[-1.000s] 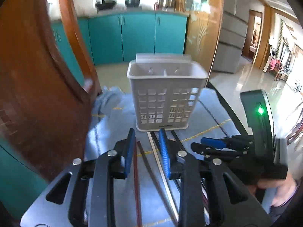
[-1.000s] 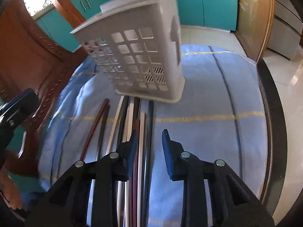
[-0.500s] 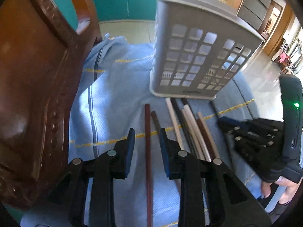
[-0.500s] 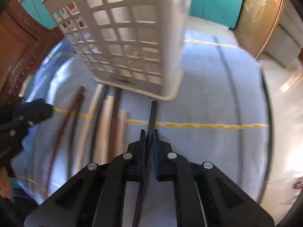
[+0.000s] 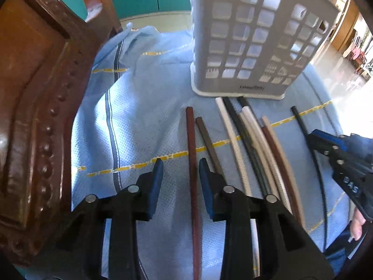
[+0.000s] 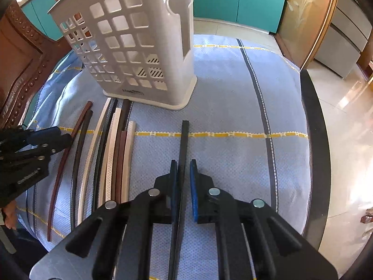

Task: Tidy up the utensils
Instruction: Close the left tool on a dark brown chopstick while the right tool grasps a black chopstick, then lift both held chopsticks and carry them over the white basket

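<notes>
Blue-padded, the left gripper (image 5: 178, 175) has its jaws apart, straddling one reddish-brown chopstick (image 5: 193, 163) that lies flat on the blue cloth (image 5: 139, 116) between the two pads without visible contact. Its long axis runs straight ahead of the tool, far end toward the white utensil holder (image 5: 251, 39). Just right of the left gripper lie seven more chopsticks on the cloth, roughly parallel and fanned slightly, all pointing toward the holder base: one dark brown (image 5: 207, 140), two white, two black, one brown and one tan.

One black chopstick (image 6: 183, 144) sits between the fingers of the right gripper (image 6: 183, 170); the left pad touches it, the right pad shows a narrow gap. Its axis runs forward, ending just short of the one upright holder (image 6: 130, 39).
</notes>
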Available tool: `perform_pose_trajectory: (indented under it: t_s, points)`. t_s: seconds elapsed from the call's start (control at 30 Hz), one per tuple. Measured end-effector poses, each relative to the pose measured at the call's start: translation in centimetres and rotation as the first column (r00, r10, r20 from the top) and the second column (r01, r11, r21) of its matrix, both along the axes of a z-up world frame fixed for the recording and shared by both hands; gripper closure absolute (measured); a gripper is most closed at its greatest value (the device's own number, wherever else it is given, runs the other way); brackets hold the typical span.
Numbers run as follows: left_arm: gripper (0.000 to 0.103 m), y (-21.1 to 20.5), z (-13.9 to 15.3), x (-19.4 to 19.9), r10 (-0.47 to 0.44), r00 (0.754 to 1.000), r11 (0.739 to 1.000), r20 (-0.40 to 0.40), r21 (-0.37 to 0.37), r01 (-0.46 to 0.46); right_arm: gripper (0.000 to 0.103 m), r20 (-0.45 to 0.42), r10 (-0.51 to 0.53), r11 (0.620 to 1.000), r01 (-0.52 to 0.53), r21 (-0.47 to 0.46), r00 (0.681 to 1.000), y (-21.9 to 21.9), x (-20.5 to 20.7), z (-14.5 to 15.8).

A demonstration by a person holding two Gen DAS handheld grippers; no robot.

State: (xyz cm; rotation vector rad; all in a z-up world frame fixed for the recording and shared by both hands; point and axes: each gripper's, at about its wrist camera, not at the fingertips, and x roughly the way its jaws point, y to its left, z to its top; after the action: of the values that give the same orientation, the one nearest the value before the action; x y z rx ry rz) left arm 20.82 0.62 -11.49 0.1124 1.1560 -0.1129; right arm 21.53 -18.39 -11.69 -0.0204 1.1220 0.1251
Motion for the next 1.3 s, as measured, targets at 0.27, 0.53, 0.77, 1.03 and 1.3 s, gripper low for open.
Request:
perform_pose_trajectory:
  t_s: [0.27, 0.53, 0.77, 1.03, 1.3]
  points:
    - [0.069, -0.2, -1.2, 1.7, 0.011, 1.0, 1.0, 0.01, 0.007, -0.011, 0.08, -0.001, -0.012, 1.0, 0.012, -0.01, 1.0, 0.8, 0.1, -0.8]
    - [0.086, -1.3, -0.9, 3.6, 0.009, 1.0, 1.0, 0.018, 0.001, -0.009, 0.093, 0.014, 0.008, 0.998, -0.007, -0.068, 1.0, 2.7, 0.1, -1.3]
    - [0.096, -2.6, -0.8, 3.7, -0.017, 0.999, 1.0, 0.045, 0.009, 0.017, 0.096, 0.065, 0.017, 1.0, -0.018, 0.009, 0.998, 1.6, -0.4, -0.2]
    - [0.096, -3.5, 2.7, 0.8, -0.032, 0.981, 0.999, 0.194, 0.001, 0.033, 0.096, 0.211, 0.051, 0.998, -0.059, 0.032, 0.976, 1.0, -2.6, 4.0]
    - [0.096, -3.8, 9.1, -5.8, -0.06, 0.901, 0.997, 0.43, -0.016, 0.074, 0.096, 0.403, 0.058, 0.986, -0.117, 0.122, 0.913, -1.4, -7.1, 10.7]
